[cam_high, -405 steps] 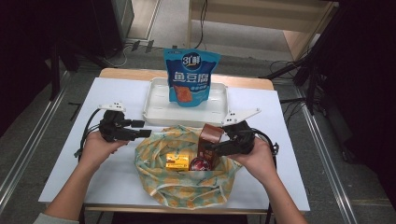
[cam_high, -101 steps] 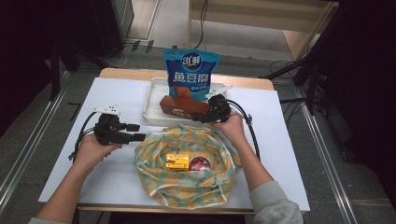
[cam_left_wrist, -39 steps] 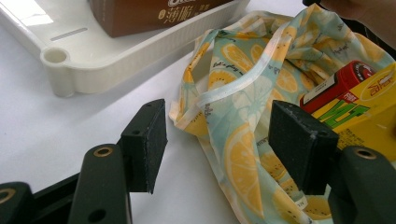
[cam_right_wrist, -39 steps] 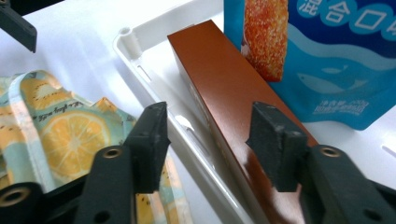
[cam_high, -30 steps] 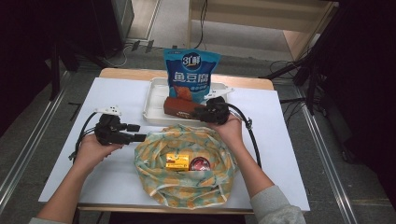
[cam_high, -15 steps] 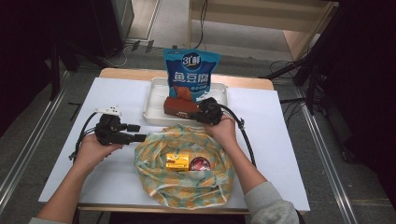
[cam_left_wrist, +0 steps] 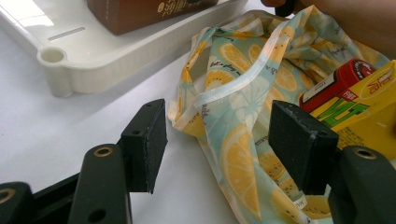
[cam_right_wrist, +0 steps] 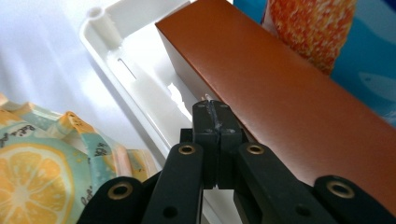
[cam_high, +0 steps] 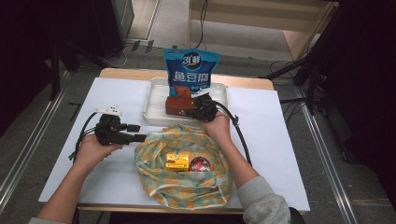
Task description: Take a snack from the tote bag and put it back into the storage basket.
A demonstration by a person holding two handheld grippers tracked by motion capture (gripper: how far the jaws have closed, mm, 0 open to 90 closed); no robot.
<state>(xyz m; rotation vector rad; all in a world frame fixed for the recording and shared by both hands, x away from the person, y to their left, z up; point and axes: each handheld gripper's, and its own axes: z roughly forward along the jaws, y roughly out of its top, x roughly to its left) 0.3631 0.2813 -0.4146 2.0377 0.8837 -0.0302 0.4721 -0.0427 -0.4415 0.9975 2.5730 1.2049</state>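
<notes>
So the brown box (cam_high: 178, 105) that was down in the lemon-print bag (cam_high: 184, 168) a while back is now lying in the white tray (cam_high: 154, 100), in front of the blue snack pouch (cam_high: 191, 70). The right gripper (cam_right_wrist: 211, 122) has just snapped its jaws together with nothing between them, tips right beside the box, so that item looks delivered. The left gripper (cam_left_wrist: 224, 140) sits spread wide at the bag's rim, holding nothing. A yellow carton (cam_high: 177, 162) and a red can (cam_high: 200, 164) are left in the bag. Everything sits on a white table (cam_high: 289, 154), with dark floor and cables (cam_high: 140, 45) beyond.
</notes>
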